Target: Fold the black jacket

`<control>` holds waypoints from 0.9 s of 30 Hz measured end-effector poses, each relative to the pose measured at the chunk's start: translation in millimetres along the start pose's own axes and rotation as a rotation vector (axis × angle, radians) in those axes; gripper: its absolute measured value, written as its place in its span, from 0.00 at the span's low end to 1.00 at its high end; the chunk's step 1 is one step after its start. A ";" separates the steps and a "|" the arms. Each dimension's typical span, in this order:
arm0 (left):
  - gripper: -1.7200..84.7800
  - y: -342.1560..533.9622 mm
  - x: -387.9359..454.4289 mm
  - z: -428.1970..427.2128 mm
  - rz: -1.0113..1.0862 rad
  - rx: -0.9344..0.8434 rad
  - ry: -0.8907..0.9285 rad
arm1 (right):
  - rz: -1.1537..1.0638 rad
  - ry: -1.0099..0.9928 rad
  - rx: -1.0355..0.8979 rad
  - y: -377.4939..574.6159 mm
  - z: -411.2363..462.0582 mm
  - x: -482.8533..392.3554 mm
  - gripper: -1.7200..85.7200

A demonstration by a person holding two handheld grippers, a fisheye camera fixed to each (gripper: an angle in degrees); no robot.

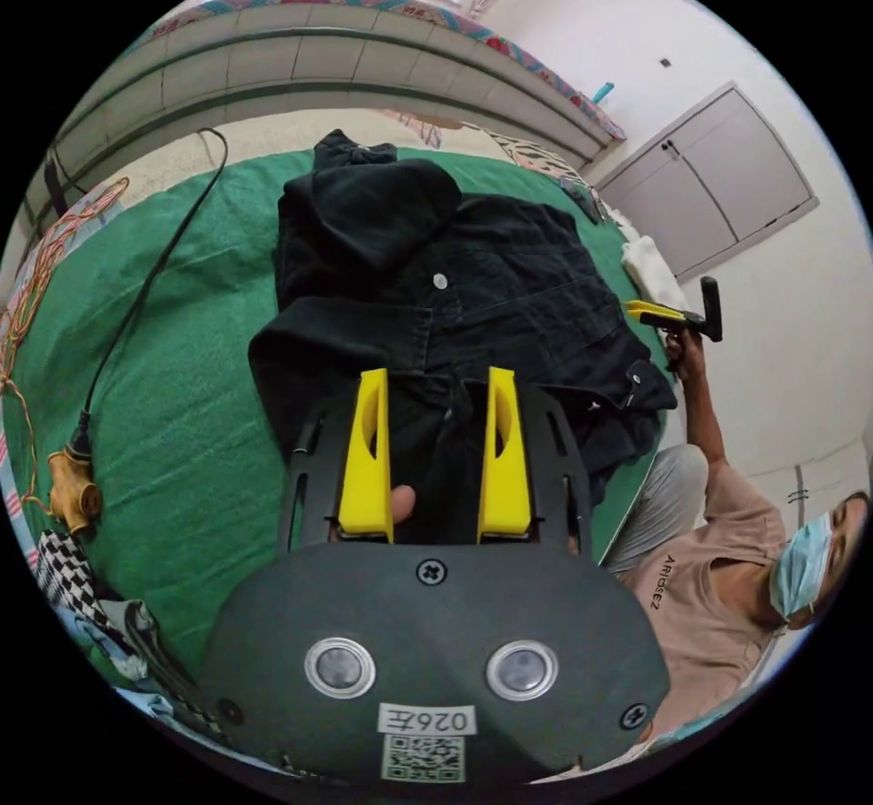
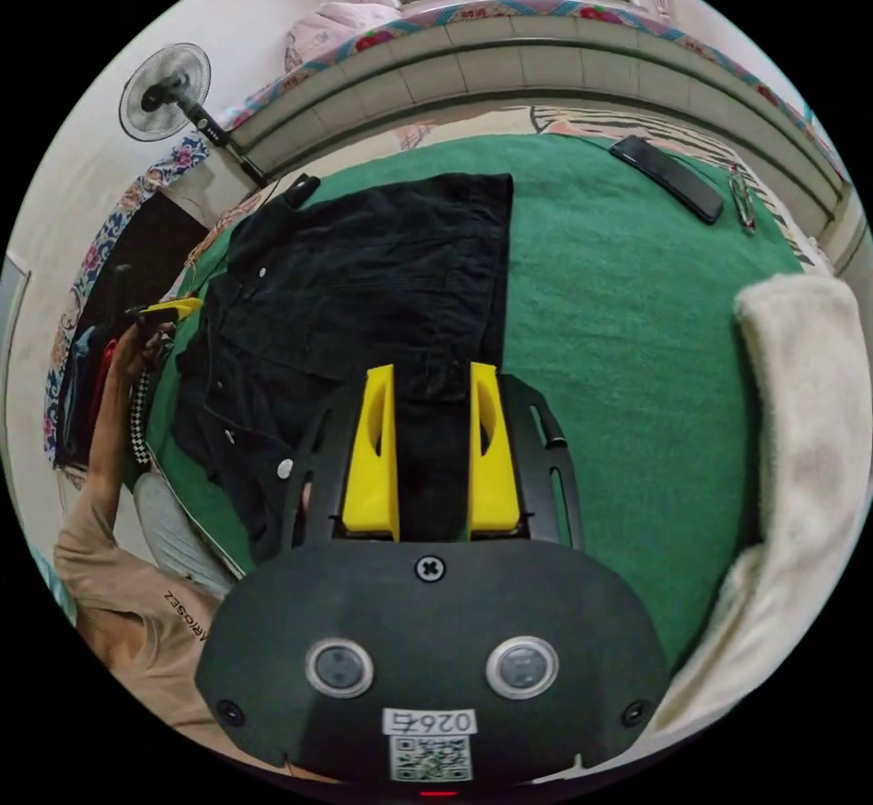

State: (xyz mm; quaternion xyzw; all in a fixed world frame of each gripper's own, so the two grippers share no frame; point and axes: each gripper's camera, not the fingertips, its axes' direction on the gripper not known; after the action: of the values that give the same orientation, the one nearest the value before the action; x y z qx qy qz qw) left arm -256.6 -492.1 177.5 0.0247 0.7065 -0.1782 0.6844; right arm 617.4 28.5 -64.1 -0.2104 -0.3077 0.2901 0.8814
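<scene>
The black jacket (image 1: 473, 277) lies spread on the green bed cover (image 1: 182, 405), buttons showing, with one part folded over at its far end. My left gripper (image 1: 436, 382) hovers over its near edge, yellow jaws apart, dark cloth showing beneath the gap. In the right gripper view the jacket (image 2: 364, 277) lies left of centre, one straight edge towards the middle of the bed cover (image 2: 637, 314). My right gripper (image 2: 432, 377) stands open above that side. The left gripper (image 2: 168, 309) is seen at the jacket's far edge, and the right gripper (image 1: 668, 314) is held up in a hand beyond the jacket.
A black cable (image 1: 155, 268) and orange cords (image 1: 36, 250) run along one side of the bed. A white fluffy cloth (image 2: 809, 405) lies at the other. A flat black device (image 2: 668, 177) rests near the tiled ledge. The person (image 1: 709, 568) sits by the bed's edge.
</scene>
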 end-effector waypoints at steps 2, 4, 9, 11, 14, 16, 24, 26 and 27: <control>0.22 -17.8 -8.6 17.6 -0.026 -0.098 0.017 | -0.015 0.024 -0.075 -12.7 19.9 -5.1 0.13; 0.22 -28.2 -14.5 26.5 -0.060 -0.137 0.027 | -0.031 0.098 -0.086 -18.6 25.6 -12.5 0.12; 0.21 -36.9 -45.0 5.8 -0.194 -0.032 0.160 | -0.066 0.054 -0.056 -22.9 30.0 -23.4 0.12; 0.19 -39.2 -62.7 5.6 -0.242 -0.020 0.226 | -0.060 0.008 -0.052 -24.0 34.3 -22.0 0.11; 0.16 -44.1 -69.9 -0.3 -0.253 -0.011 0.198 | -0.037 -0.022 -0.023 -24.8 41.4 -19.1 0.10; 0.12 -47.3 -68.7 -8.0 -0.228 -0.020 0.136 | -0.014 -0.034 -0.037 -27.2 51.2 -16.6 0.09; 0.04 -44.5 -101.3 -58.0 -0.237 0.159 0.452 | 0.083 -0.180 -0.019 -24.7 58.3 -1.1 0.06; 0.04 -37.7 -116.3 -72.3 -0.258 0.210 0.526 | 0.087 -0.199 0.009 -15.3 57.0 -2.3 0.09; 0.04 -36.0 -119.7 -75.4 -0.261 0.222 0.543 | 0.086 -0.203 0.024 -8.0 57.2 -3.7 0.09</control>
State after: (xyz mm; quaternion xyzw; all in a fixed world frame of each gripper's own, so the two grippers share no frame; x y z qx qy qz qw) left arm -331.5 -479.2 302.2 0.0549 0.8368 -0.3274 0.4355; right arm 580.1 31.2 -20.0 -0.1823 -0.3826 0.3510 0.8350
